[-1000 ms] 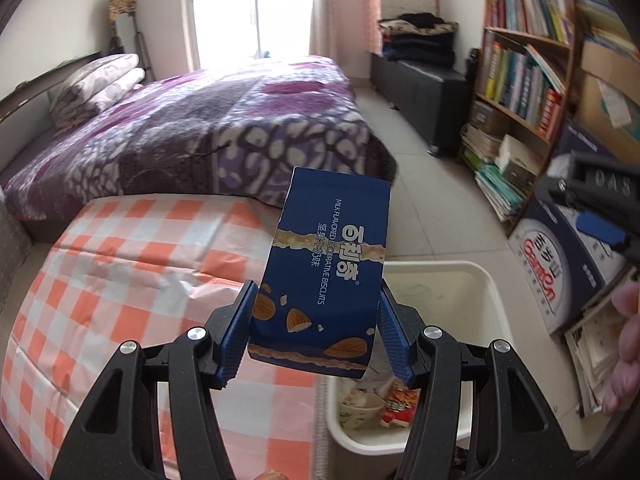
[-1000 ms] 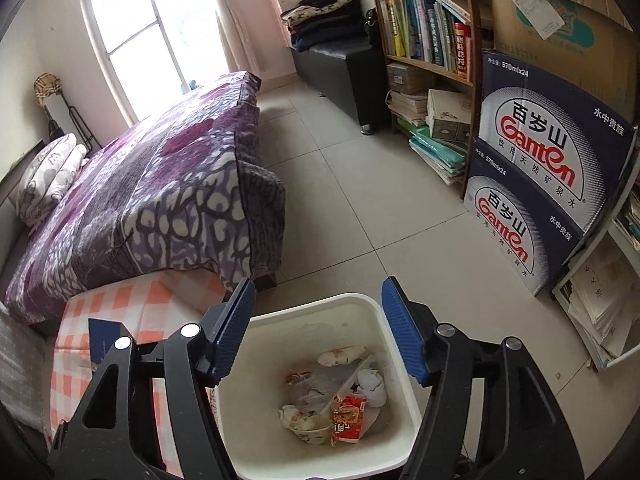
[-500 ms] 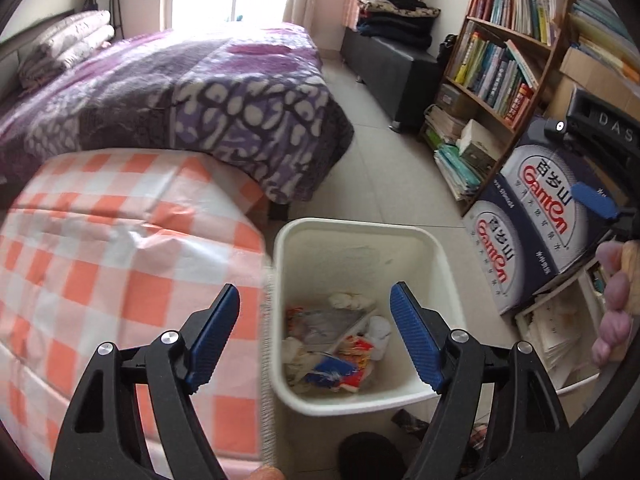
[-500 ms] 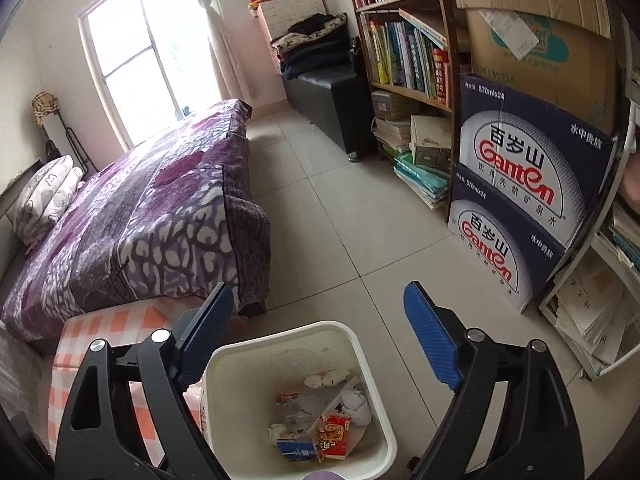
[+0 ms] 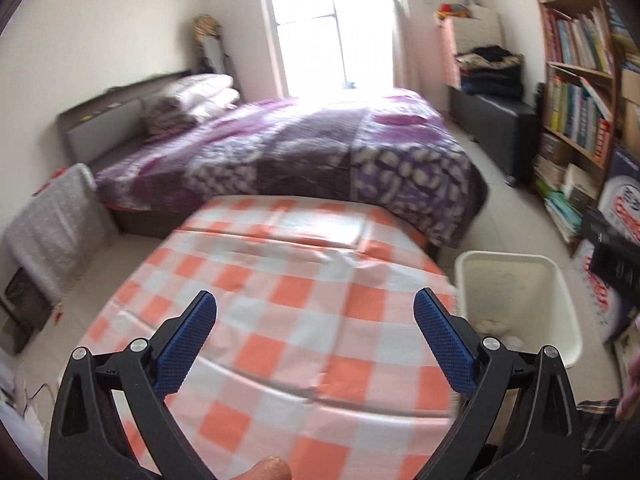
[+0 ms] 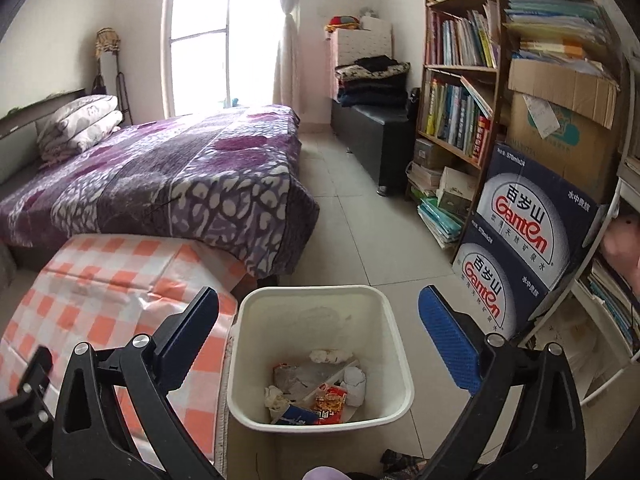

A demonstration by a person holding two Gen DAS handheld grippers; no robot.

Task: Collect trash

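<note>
Right now both grippers are spreading apart with nothing between the fingers. My left gripper [image 5: 315, 334] hangs over the orange-and-white checked cloth on the counter [image 5: 304, 280], and I see no litter on the cloth ahead of its fingers. My right gripper [image 6: 319, 326] frames the white trash bin [image 6: 394, 344], which sits just beyond and between its blue-padded fingers, on the tiled floor [image 6: 360, 224] hard against the counter's edge.

The collected trash [image 6: 316, 392] lies at the bottom of the bin: crumpled white tissues, a grey crinkled wrapper, a red-and-yellow snack packet and a dark blue biscuit box [image 6: 298, 416]. That box lies flat against the bin's near wall, its long axis running roughly across, from my left finger towards the right. Its print is too small to read from here; the red packet carries characters I cannot make out.

Beyond my right finger stand two stacked navy cartons [image 6: 528, 240] marked "Ganten" in red, with "570mlx24" on the top one. From the left wrist view the bin shows past the right finger, beside the counter.
</note>
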